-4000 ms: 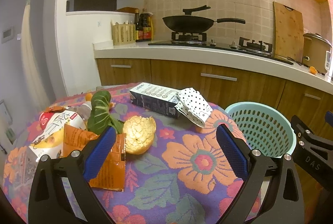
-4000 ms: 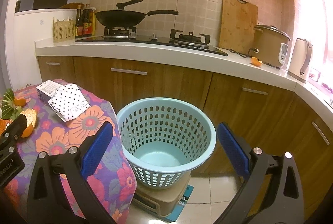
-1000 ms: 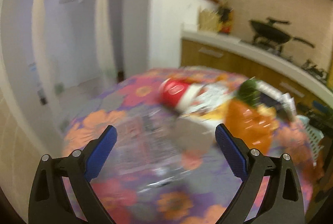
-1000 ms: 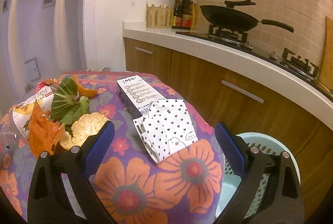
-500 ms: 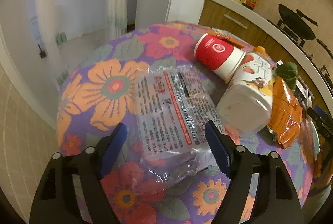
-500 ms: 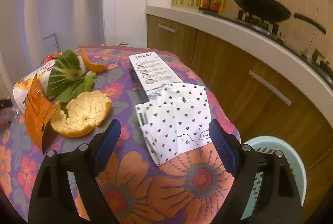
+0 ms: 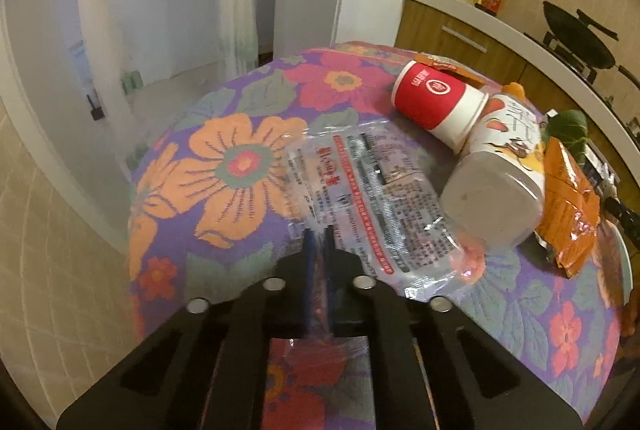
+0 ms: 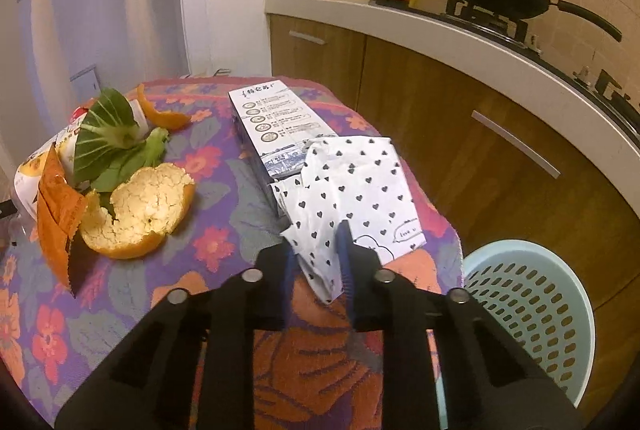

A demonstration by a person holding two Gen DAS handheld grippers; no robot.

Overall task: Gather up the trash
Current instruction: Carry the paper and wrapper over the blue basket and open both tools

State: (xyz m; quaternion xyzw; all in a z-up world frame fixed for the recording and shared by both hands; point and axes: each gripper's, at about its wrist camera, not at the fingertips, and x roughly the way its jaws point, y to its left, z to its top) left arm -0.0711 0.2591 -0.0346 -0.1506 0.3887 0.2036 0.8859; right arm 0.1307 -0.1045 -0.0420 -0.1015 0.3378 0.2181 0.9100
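My left gripper is shut on the near edge of a clear plastic wrapper with red and black print, lying on the floral tablecloth. My right gripper is shut on the near corner of a white paper bag with black hearts, which rests on a blue and white carton. A light blue perforated basket stands on the floor right of the table.
In the left wrist view a red paper cup, a plastic bottle on its side and an orange snack wrapper lie beyond the wrapper. In the right wrist view an orange peel, green leaves and the kitchen counter show.
Both grippers have closed: the left on the clear wrapper's edge, the right on the heart-print bag's corner. Both have moved down close to the table.
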